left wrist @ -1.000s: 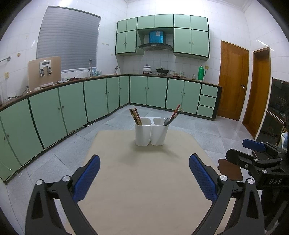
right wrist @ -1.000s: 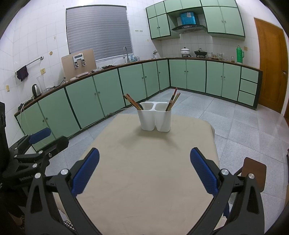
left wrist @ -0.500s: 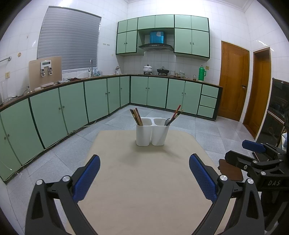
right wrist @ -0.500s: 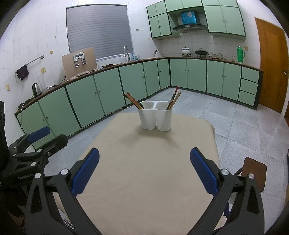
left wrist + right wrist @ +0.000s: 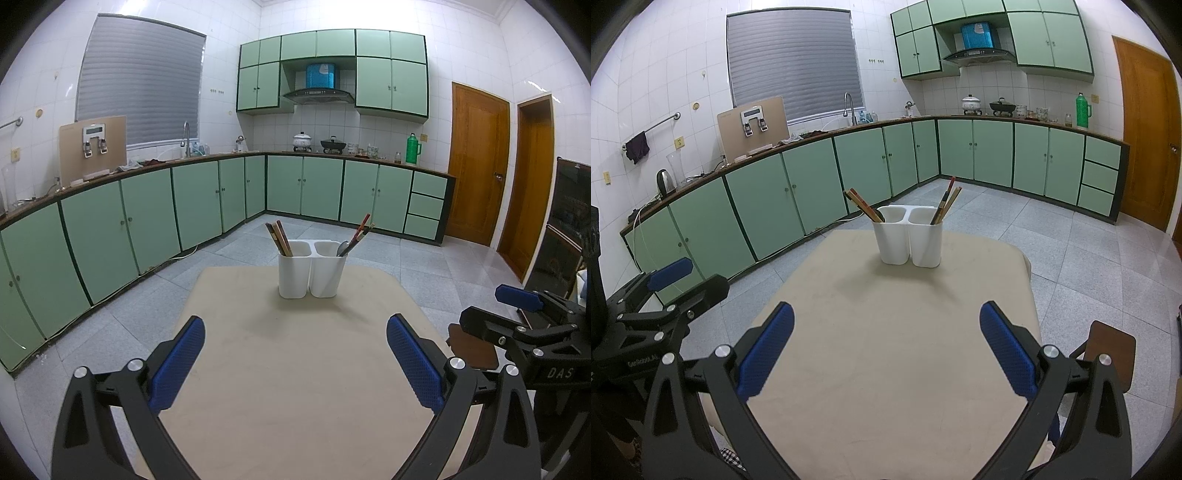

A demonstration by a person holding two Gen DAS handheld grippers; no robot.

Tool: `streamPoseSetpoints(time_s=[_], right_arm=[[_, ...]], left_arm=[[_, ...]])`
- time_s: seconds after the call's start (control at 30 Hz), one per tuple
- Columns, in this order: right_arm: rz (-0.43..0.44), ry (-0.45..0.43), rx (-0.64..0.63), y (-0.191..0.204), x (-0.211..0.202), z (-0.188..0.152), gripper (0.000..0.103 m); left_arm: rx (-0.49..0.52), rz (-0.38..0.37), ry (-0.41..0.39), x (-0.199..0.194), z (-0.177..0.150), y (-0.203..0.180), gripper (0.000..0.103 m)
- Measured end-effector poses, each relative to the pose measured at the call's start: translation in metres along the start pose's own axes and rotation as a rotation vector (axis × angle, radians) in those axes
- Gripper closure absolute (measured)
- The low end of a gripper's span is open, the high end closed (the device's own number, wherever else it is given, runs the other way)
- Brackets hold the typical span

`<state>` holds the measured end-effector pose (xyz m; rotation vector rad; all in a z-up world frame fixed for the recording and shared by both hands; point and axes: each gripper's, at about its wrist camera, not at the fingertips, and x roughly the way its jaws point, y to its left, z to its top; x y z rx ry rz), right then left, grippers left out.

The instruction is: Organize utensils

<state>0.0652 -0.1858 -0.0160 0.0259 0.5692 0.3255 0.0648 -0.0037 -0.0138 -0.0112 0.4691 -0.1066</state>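
A white two-compartment utensil holder (image 5: 312, 271) stands at the far end of a beige table (image 5: 295, 369). Its left compartment holds brown chopsticks (image 5: 279, 238); its right compartment holds a spoon and red and brown chopsticks (image 5: 357, 234). The holder also shows in the right wrist view (image 5: 908, 238). My left gripper (image 5: 295, 363) is open and empty above the near part of the table. My right gripper (image 5: 886, 350) is open and empty, beside the left one, and also shows in the left wrist view (image 5: 517, 314).
Green kitchen cabinets (image 5: 147, 214) line the walls behind the table. A brown stool (image 5: 1110, 350) stands right of the table. Wooden doors (image 5: 480, 166) are at the far right. The floor is grey tile.
Both grippers have drawn slightly back and shifted a little; the holder sits marginally farther away in view. Both stay open and empty.
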Motion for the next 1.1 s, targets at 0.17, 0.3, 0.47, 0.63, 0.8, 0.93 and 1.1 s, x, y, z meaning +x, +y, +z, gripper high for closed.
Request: streamPoseSetpoints(time_s=[0.17,0.3,0.47,0.63,0.8,0.93,1.1], right_arm=[[0.0,0.001,0.001,0.0008,0.0003,-0.0016,0.005],[-0.002,0.003,-0.001,0.0008,0.0027,-0.0035,0.005],[-0.002,0.01,0.001,-0.0022,0.0061,-0.0048,0.005],[-0.003,0.013,0.002,-0.0042,0.0066,-0.0051,0.005],[-0.003,0.017,0.005,-0.0067,0.0073,-0.005,0.005],[-0.002,0.017,0.005,-0.0071,0.0071,-0.0048,0.005],[-0.003,0.019,0.005,-0.008,0.0069,-0.0048,0.005]], left_arm=[[0.001,0.0,0.002,0.0001,-0.0006,-0.0004,0.006],[-0.001,-0.002,0.004,0.0013,-0.0008,-0.0008,0.006],[-0.002,-0.003,0.008,0.0025,-0.0016,-0.0007,0.006],[-0.001,-0.002,0.009,0.003,-0.0018,-0.0018,0.006],[-0.003,-0.002,0.011,0.0035,-0.0024,-0.0017,0.006],[0.0,0.0,0.011,0.0041,-0.0033,-0.0026,0.006],[0.0,0.002,0.013,0.0045,-0.0049,-0.0032,0.006]])
